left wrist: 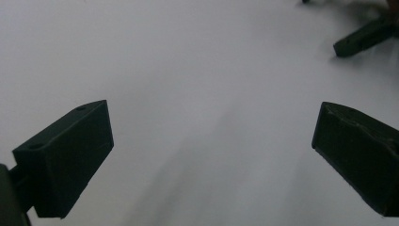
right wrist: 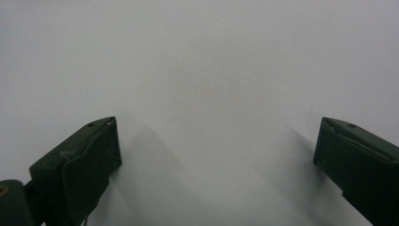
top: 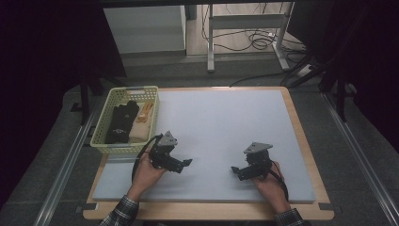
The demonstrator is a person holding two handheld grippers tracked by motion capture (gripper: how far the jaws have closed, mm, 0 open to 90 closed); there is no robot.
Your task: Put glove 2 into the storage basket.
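Observation:
My left gripper [top: 183, 165] rests low over the pale foam mat [top: 221, 117] near its front left, held by a hand, jaws pointing right. In the left gripper view the gripper [left wrist: 211, 146] is open, its two black jaws wide apart with bare mat [left wrist: 188, 61] between them. My right gripper [top: 236, 171] sits at the front right of the mat, jaws pointing left toward the other one. The right gripper view shows the gripper [right wrist: 214, 150] open over plain mat [right wrist: 202, 56], holding nothing. A jaw of the right gripper [left wrist: 362, 40] shows far off in the left gripper view.
A yellow-green mesh basket [top: 134, 89] stands at the mat's left edge, holding folded black cloth [top: 121, 122] and beige and orange items [top: 142, 121]. The mat lies on a wooden table [top: 308, 155]. Behind the table are desk legs and cables [top: 256, 40] on the floor.

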